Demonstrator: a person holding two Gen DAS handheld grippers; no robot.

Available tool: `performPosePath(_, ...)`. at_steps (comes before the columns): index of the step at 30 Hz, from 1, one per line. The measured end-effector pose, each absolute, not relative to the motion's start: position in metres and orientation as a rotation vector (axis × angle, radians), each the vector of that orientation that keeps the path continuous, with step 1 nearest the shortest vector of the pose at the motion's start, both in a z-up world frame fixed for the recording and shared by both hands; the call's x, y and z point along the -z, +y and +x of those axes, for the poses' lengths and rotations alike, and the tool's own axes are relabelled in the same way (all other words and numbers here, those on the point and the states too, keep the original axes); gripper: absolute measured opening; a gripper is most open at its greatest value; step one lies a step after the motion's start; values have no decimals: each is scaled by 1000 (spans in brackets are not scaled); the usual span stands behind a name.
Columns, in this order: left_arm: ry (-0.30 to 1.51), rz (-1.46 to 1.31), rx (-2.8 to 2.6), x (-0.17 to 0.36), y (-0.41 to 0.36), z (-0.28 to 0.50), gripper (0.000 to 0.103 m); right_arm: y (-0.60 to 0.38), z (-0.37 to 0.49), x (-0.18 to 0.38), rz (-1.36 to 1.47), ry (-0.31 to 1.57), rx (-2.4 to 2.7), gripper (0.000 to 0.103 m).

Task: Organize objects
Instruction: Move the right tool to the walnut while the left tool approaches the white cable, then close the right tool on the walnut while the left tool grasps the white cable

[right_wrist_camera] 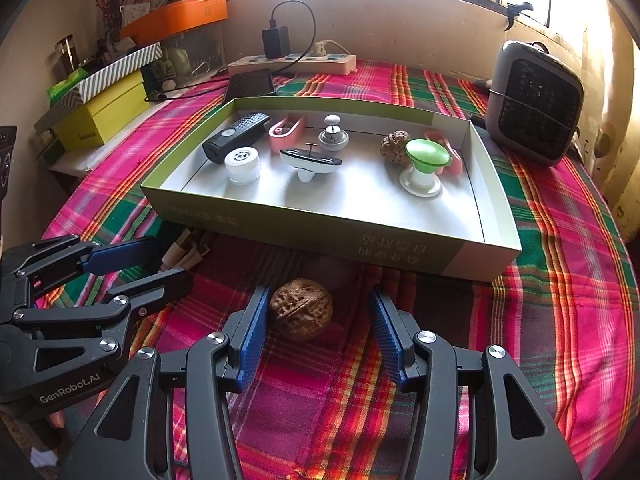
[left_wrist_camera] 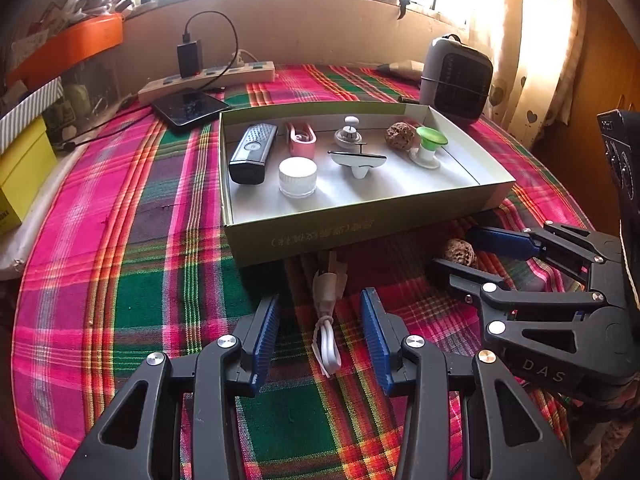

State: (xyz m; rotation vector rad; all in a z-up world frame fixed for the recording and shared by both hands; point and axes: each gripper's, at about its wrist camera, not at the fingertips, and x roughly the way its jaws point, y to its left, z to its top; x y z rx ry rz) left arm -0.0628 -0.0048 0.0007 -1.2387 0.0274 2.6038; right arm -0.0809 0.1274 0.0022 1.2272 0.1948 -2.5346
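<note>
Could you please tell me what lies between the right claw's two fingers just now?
A walnut sits on the plaid cloth between the right claw's open fingers, nearer the left one, seen in the right wrist view.

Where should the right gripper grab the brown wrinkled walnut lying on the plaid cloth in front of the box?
Across the middle of the brown wrinkled walnut, at its widest girth, coming in low from the near side. It is roundish and sits free on the plaid cloth, already between the open fingers of the right gripper, nearer the left pad. Probably centre it first, then close; the green cardboard box wall lies just beyond.
</note>
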Motion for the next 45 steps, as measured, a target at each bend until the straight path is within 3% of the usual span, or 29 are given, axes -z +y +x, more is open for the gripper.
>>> performPosePath(12,44,-1243,-2617,0,-2,-62,37,127,-82,-2,1225,219,2536,51)
performPosePath(20,40,-1248,-2633,0,-7,-63,25,127,-79,-2,1220,224,2530,50)
performPosePath(22,38,-1248,-2632,0,-7,-63,19,126,-78,-2,1215,228,2525,48)
performPosePath(29,45,-1247,-2626,0,-5,-62,11,125,-77,-3,1205,240,2521,40)
performPosePath(35,44,-1246,-2625,0,-6,-62,10,124,-76,-3,1198,241,2515,31)
performPosePath(45,41,-1246,-2623,0,-6,-62,10,124,-76,-3,1199,235,2513,31)
